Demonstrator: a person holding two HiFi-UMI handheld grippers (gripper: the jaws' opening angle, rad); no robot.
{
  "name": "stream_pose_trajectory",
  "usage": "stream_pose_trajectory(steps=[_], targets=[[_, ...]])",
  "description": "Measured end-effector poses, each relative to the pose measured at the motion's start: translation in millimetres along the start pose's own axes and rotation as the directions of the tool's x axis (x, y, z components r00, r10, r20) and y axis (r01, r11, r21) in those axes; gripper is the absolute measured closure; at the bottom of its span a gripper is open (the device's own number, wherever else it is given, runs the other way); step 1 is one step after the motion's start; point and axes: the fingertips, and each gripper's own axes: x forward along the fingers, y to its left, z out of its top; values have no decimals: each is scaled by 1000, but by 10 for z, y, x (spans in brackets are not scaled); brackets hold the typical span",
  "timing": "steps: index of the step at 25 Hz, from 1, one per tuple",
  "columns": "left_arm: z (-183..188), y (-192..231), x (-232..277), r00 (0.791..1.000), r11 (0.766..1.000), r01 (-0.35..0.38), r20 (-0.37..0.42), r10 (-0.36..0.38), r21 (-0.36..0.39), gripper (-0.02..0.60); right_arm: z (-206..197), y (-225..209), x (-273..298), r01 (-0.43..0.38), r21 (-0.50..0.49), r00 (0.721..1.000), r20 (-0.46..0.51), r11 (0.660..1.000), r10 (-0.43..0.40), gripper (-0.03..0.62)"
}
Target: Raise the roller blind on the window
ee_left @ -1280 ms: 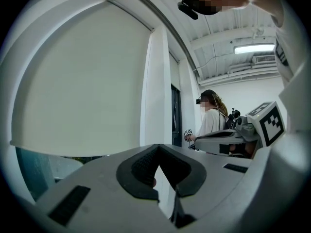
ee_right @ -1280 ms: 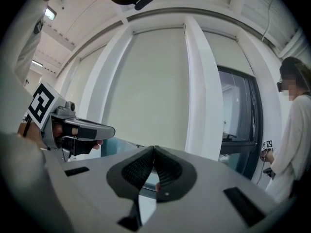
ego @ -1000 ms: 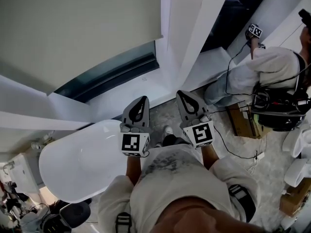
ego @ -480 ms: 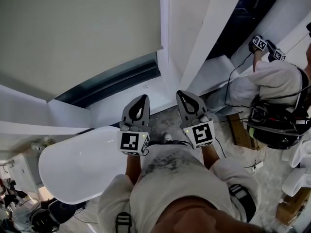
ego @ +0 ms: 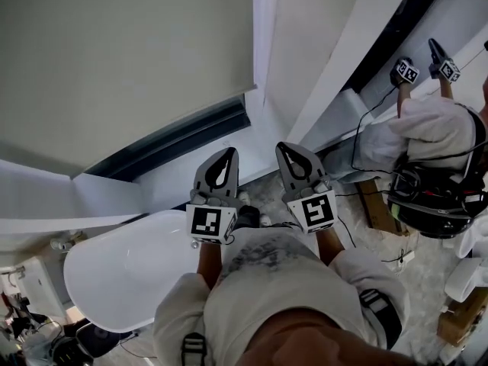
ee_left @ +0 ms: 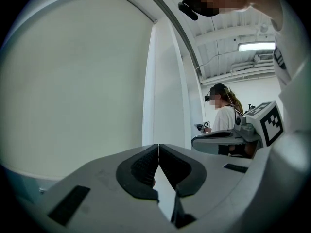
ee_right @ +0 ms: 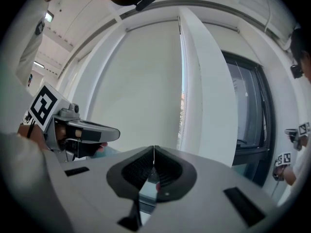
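Comparing this with a second ago, you have moved your head and feet more than your hands. The roller blind now fills more of the head view and its bottom edge sits lower in the picture, so you seem to have edged nearer the window; the left gripper and right gripper are held as before, side by side in front of your chest, pointing toward the sill; the second person at the right has lifted their own grippers higher against the neighbouring window. For the task this is approach only; nothing touches the blind, and I judge the raising not begun.

Your fingers on the left are together with nothing between them; the right gripper's fingers meet at the tip as well, also empty; you would need to part one pair before taking hold of anything.

The blind is a plain, pale, matt sheet, hanging flat in the left pane; it is drawn down almost to the sill, leaving only a dark strip of glass below its bottom edge. Its right edge runs close beside the white mullion; the right gripper view shows a thin bright slit there, and I cannot tell whether a cord or chain hangs in it. The white tub stands below the window's left part, between you and that end of the sill.
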Motion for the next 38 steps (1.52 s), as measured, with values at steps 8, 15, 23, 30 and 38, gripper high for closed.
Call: stream_pose_trajectory(steps=[8, 15, 23, 30, 38], targets=[[24, 121, 246, 997, 997, 73, -10, -73, -14, 572, -24, -100, 199, 60, 18, 997, -40, 998, -59, 533], [-15, 253, 487, 993, 992, 121, -13, -121, -23, 572, -88, -187, 402, 88, 18, 995, -49, 996, -87, 533], [-5, 313, 662, 978, 978, 208, -16, -208, -27, 571, -90, -187, 540, 133, 17, 989, -74, 991, -131, 531], [76, 262, 865, 957, 957, 289, -7, -289, -23, 564, -92, -269, 558, 186, 11, 978, -97, 983, -184, 531], [77, 171, 1132, 930, 930, 367, -9, -367, -12, 518, -164, -368, 563, 238, 14, 964, -123, 971, -235, 531]])
